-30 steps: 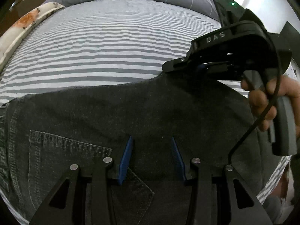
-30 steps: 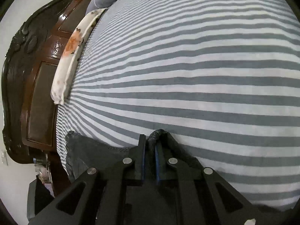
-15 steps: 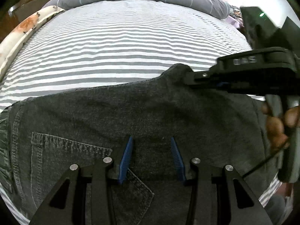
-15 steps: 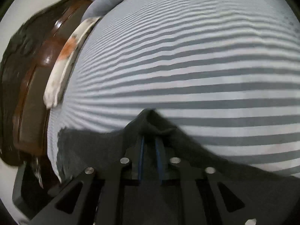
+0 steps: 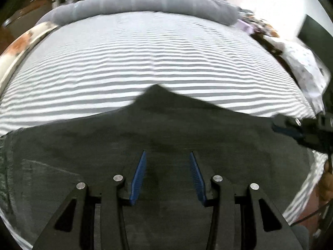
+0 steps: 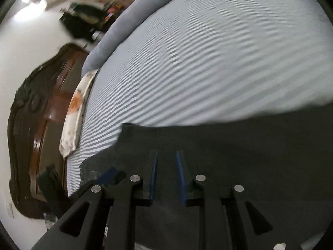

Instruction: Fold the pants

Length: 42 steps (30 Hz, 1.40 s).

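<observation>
We are looking down at dark grey jeans point(image 5: 166, 129) lying spread on the grey-and-white striped bedsheet point(image 5: 145, 58), their far edge pulled up into a small peak toward the grey bolster point(image 5: 145, 2). Our left gripper point(image 5: 167, 160) is hovering over the denim with its blue pads standing apart and nothing clamped between them. Our right gripper point(image 6: 166, 160) is opening its jaws above the jeans, a narrow gap showing between the pads and no fabric pinched there.
</observation>
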Each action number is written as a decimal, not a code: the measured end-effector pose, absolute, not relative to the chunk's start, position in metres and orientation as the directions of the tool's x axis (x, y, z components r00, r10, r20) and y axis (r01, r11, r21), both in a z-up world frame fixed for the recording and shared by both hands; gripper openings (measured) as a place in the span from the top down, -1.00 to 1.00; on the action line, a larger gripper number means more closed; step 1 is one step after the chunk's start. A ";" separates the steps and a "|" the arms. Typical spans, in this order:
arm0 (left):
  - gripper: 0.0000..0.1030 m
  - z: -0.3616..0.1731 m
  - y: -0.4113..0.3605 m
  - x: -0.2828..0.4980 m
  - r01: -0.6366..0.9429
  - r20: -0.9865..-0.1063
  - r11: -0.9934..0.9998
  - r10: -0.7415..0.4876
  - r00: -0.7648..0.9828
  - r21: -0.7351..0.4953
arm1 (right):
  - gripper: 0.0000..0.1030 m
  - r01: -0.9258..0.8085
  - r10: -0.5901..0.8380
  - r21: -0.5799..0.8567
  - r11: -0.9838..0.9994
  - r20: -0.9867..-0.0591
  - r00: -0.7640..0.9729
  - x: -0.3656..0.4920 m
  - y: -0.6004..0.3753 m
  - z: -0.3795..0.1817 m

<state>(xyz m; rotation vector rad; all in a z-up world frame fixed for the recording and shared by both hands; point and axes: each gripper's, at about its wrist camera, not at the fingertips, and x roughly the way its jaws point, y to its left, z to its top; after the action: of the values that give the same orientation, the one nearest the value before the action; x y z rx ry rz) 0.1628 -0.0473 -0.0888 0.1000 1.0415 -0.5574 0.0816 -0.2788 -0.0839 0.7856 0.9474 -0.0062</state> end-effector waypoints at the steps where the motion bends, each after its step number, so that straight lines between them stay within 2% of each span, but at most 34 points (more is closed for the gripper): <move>1: 0.14 -0.087 -0.057 0.158 0.501 -0.835 0.845 -0.405 0.372 -0.187 | 0.63 0.369 0.291 0.593 0.716 -0.734 0.614 0.057 -0.296 -0.082; 9: 0.14 -0.081 -0.106 0.118 0.579 -0.810 0.764 -0.514 0.282 -0.283 | 0.56 0.602 0.118 0.609 0.516 -0.747 0.655 -0.101 -0.402 -0.096; 14: 0.14 -0.078 -0.128 0.084 0.656 -0.812 0.721 -0.510 0.285 -0.223 | 0.56 0.670 0.073 0.624 0.401 -0.751 0.656 -0.158 -0.443 -0.123; 23: 0.14 -0.092 -0.128 0.059 0.657 -0.806 0.718 -0.518 0.285 -0.230 | 0.55 0.663 0.045 0.699 0.268 -0.696 0.716 -0.175 -0.487 -0.155; 31: 0.14 -0.109 -0.126 0.063 0.628 -0.833 0.746 -0.479 0.276 -0.221 | 0.60 0.634 0.001 0.735 0.242 -0.654 0.757 -0.167 -0.515 -0.151; 33: 0.14 -0.112 -0.128 0.061 0.642 -0.837 0.741 -0.468 0.284 -0.196 | 0.77 0.634 0.001 0.729 0.259 -0.656 0.755 -0.171 -0.521 -0.148; 42: 0.07 -0.118 -0.136 0.053 0.690 -0.837 0.716 -0.442 0.323 -0.111 | 0.75 0.665 -0.012 0.689 0.287 -0.692 0.722 -0.156 -0.512 -0.149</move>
<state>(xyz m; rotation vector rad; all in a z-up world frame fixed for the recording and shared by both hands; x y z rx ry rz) 0.0526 -0.1359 -0.1176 0.2871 0.9919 -0.7555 -0.1563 -0.5124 -0.1488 1.2091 0.6475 -0.4967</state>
